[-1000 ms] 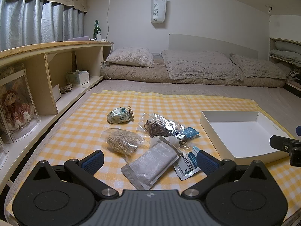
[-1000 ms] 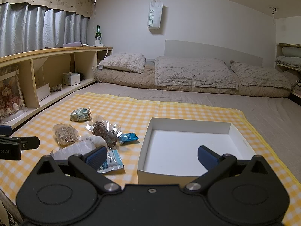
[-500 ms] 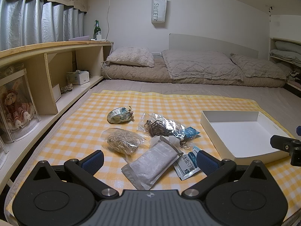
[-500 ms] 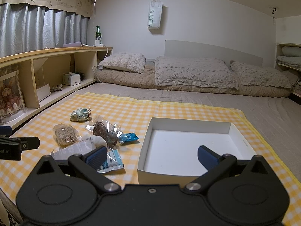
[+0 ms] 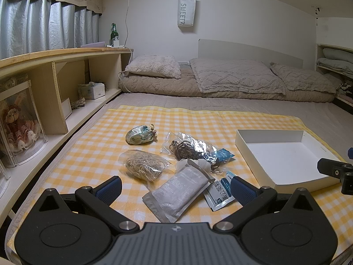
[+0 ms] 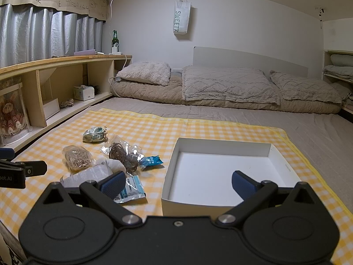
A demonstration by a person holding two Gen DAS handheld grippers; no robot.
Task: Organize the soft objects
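Observation:
Several soft packets lie on a yellow checked cloth [image 5: 92, 154]: a grey foil pouch [image 5: 178, 190], a bag of tan rubber bands [image 5: 143, 165], a clear bag of dark cords [image 5: 189, 150], a blue-white sachet [image 5: 220, 194] and a small patterned pouch [image 5: 140, 134]. An empty white box [image 5: 284, 156] sits to their right. My left gripper [image 5: 175, 187] hovers open just before the grey pouch, holding nothing. My right gripper [image 6: 178, 184] is open over the near edge of the white box [image 6: 220, 172], also empty. The rubber band bag [image 6: 77, 158] and cord bag [image 6: 123, 154] lie left of it.
A wooden shelf unit [image 5: 55, 77] with a tissue box [image 5: 91, 90] and a boxed doll [image 5: 17, 123] runs along the left. Folded bedding and pillows [image 5: 220, 77] lie at the back against the wall. A green bottle [image 5: 114, 34] stands on the shelf top.

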